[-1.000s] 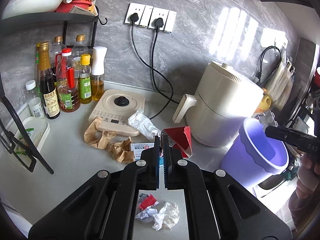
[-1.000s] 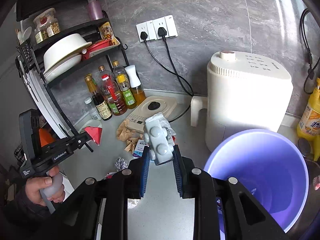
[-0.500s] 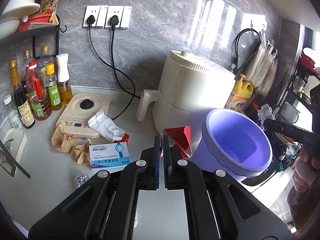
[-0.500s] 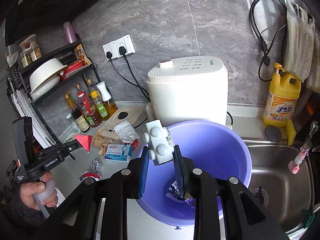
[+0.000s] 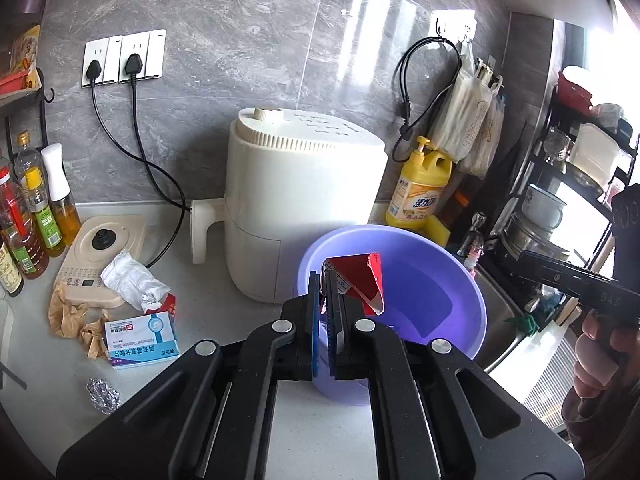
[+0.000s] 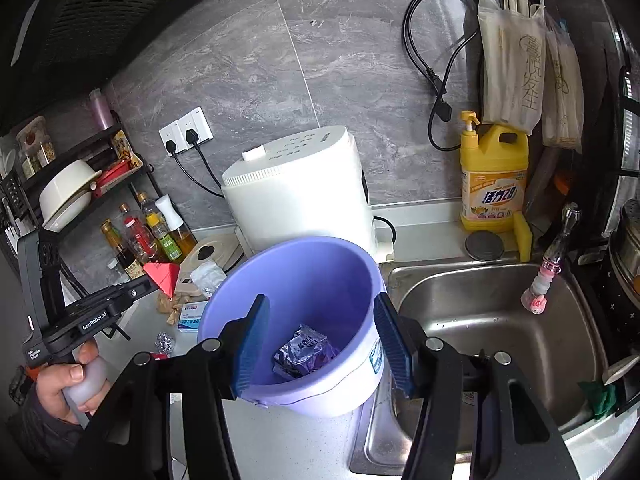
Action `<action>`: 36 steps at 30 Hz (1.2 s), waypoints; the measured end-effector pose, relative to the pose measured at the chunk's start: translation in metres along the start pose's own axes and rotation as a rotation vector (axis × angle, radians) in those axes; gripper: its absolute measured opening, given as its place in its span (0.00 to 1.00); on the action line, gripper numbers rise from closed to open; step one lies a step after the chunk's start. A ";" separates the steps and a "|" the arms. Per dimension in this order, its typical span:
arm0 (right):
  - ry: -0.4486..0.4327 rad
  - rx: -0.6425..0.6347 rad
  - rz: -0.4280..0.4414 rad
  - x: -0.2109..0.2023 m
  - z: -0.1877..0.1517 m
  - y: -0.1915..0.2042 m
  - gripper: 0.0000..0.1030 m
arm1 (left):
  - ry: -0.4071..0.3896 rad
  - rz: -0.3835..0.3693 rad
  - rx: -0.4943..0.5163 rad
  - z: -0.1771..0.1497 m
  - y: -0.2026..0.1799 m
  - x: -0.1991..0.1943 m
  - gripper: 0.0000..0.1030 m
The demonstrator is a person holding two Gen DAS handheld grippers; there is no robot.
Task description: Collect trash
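Observation:
My left gripper (image 5: pixel 324 292) is shut on a red paper carton piece (image 5: pixel 358 280) and holds it over the rim of the purple bucket (image 5: pixel 460 308). In the right wrist view the carton (image 6: pixel 162 276) shows at the left, apart from the bucket (image 6: pixel 280 264). My right gripper (image 6: pixel 320 336) is open and empty above the bucket's mouth. A crumpled foil wrapper (image 6: pixel 304 350) lies at the bucket's bottom. On the counter lie a blue and white medicine box (image 5: pixel 142 338), a white plastic wrap (image 5: pixel 132 280), brown crumpled paper (image 5: pixel 76 320) and a foil ball (image 5: pixel 103 394).
A white air fryer (image 5: pixel 296 208) stands behind the bucket. A beige induction base (image 5: pixel 100 256) and oil bottles (image 5: pixel 36 208) are at the left. A steel sink (image 6: pixel 488 332) lies right of the bucket, with a yellow detergent bottle (image 6: pixel 492 184) behind it.
My right gripper moved over the bucket, opened and let go of the white blister-like item, which is no longer in view. My left gripper carried the red carton rightward to the bucket's rim.

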State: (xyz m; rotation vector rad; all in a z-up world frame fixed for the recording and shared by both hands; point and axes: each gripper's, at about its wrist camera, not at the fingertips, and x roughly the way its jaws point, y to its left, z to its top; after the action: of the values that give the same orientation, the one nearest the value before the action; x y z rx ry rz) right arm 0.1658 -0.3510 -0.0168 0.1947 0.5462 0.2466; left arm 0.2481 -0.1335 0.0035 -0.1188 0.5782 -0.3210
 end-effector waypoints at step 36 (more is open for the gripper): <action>0.022 -0.178 0.208 0.040 -0.013 0.112 0.91 | -0.069 0.288 -0.187 -0.035 0.086 -0.098 0.94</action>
State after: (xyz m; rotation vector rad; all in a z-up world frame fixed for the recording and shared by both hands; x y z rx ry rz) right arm 0.1715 -0.2313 -0.0194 0.0755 0.5234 0.4976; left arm 0.1740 -0.0209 0.0079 -0.2230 0.5478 0.0168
